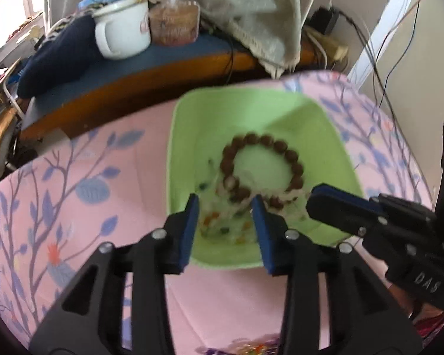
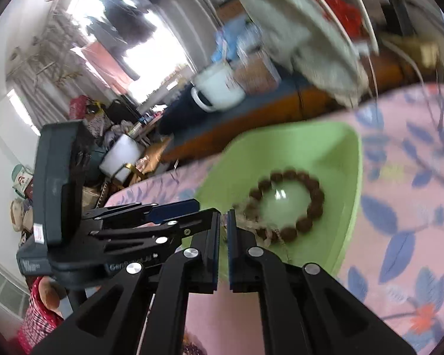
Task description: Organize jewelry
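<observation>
**Bracelets in the tray, sorting unfinished**

The brown wooden bead bracelet (image 1: 262,171) lay in the square pale-green plastic tray (image 1: 334,136), paler strands heaped at six o'clock. The left hand-held gripper (image 1: 225,207) hung part-open, empty; the right hand-held gripper (image 2: 224,222) was closed, apparently on nothing.

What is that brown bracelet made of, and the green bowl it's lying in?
Brown bracelet: probably wooden or seed beads, round, dull and rough-looking, though the picture is blurry. Green bowl: likely plastic, smooth with a soft sheen and rounded, moulded corners.
</observation>
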